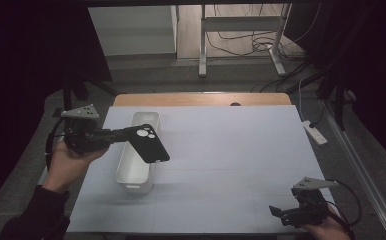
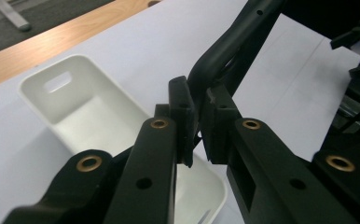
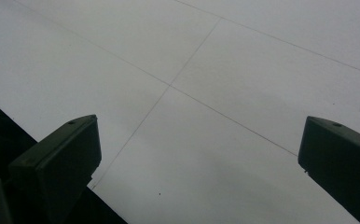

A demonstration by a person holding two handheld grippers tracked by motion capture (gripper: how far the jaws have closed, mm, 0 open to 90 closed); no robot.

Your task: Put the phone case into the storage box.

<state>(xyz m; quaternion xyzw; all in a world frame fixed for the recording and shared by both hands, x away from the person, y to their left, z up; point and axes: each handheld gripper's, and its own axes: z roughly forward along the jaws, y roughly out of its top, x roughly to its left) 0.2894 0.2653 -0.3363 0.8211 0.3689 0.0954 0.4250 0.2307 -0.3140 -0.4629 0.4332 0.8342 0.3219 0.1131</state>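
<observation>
Left gripper (image 1: pixel 127 134) clamped tight on one edge of a black phone case (image 1: pixel 148 144), carried in the air above the white bin (image 1: pixel 143 119). Case hanging tilted, camera cutout up near the jaws, lower end drooping past the bin's right rim toward the open white mat (image 1: pixel 241 165). Seen from the left gripper view: pads (image 2: pixel 183 116) pinching only the thin side wall of the case (image 2: pixel 234 42), bin (image 2: pixel 75 100) open below and apparently empty.

Judged step: getting the case over the bin and down inside it. Best done by first swinging the long axis of the case parallel to the bin's length, since crosswise it would likely catch on the rims. Then lowering until the drooping end sits inside the walls before letting go; release from this height risks a bounce off the rim. Grip on a soft, thin edge probably allows some swivel, so slow wrist turns advisable.

Right gripper (image 1: pixel 287 214) resting low at the near edge of the mat, well apart from the bin, jaws spread wide, nothing between them but bare mat (image 3: pixel 206 93). No role needed beyond staying clear.
</observation>
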